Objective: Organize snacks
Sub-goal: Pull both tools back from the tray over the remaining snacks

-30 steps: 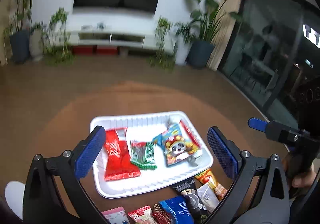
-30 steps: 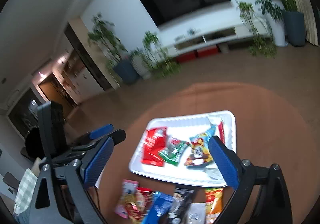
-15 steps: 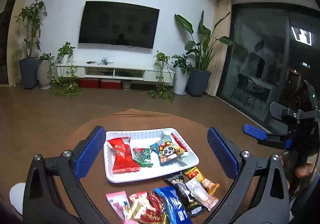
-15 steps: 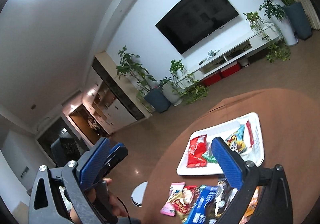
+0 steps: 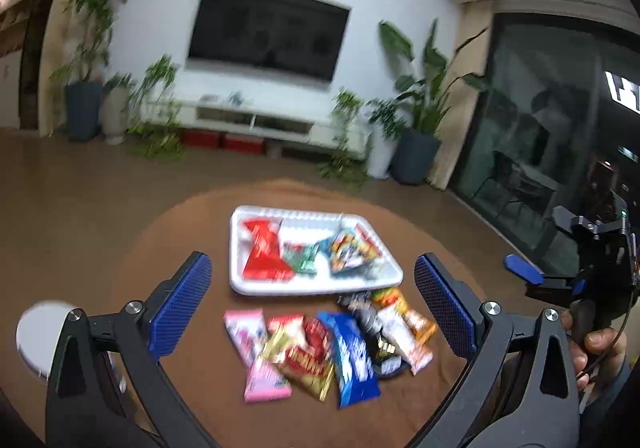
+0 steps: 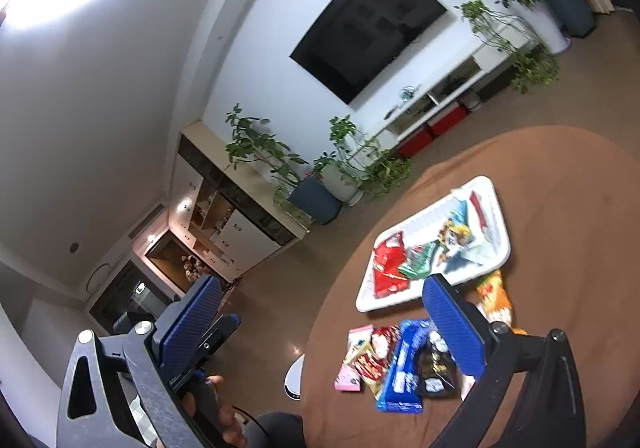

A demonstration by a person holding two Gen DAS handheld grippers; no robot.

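A white tray [image 5: 240,284] [image 6: 502,224] on the round brown table holds a red packet [image 5: 262,254], a green packet [image 5: 304,262] and a blue cartoon packet [image 5: 350,250]. In front of the tray lie several loose snacks: a pink packet [image 5: 256,356], a blue bar [image 5: 354,358] [image 6: 402,370], a black packet [image 6: 434,366] and an orange packet [image 5: 404,306]. My left gripper [image 5: 312,308] is open and empty, held high above the loose snacks. My right gripper [image 6: 320,322] is open and empty, raised to the left of the table.
The brown round table [image 5: 168,244] ends near a white stool [image 5: 40,332] at the lower left. The other hand-held gripper [image 5: 592,280] and a hand [image 5: 600,344] are at the right. A TV, cabinet and potted plants stand along the far wall.
Both grippers rose and pulled back from the tray. The loose snacks have come into full view. Both stay open and empty.
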